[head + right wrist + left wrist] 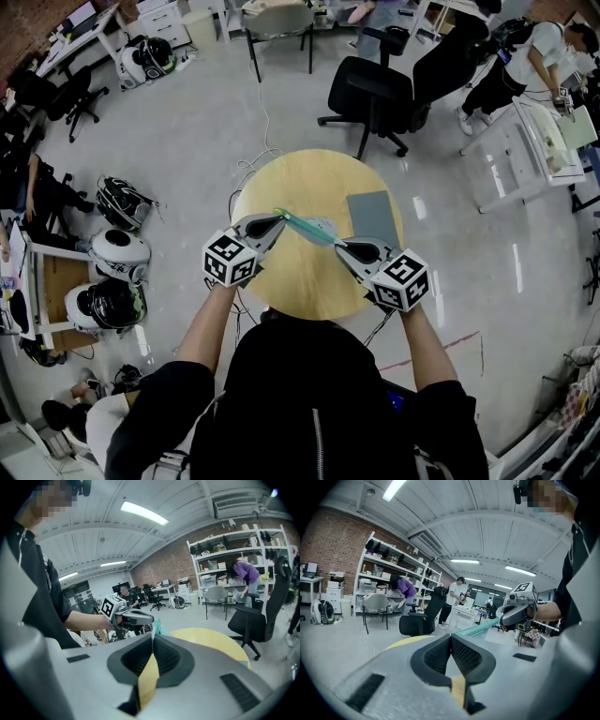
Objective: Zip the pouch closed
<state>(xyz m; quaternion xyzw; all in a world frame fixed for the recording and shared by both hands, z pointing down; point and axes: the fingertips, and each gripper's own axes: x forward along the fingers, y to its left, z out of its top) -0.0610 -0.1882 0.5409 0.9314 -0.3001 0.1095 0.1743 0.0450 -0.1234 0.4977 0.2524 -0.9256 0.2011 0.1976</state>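
Note:
A slim teal pouch (307,227) is held stretched above the round wooden table (300,281), between my two grippers. My left gripper (279,219) is shut on its left end and my right gripper (339,246) is shut on its right end. In the left gripper view the jaws (451,637) are closed, and the teal zipper edge (476,629) runs from them to the right gripper (518,613). In the right gripper view the closed jaws (153,637) pinch the pouch (157,626), with the left gripper (131,617) just beyond. I cannot make out the zip's slider.
A flat grey pad (372,217) lies on the table's far right. A black office chair (375,94) stands beyond the table. Helmets (117,253) lie on the floor at the left, and a white cart (520,155) stands at the right.

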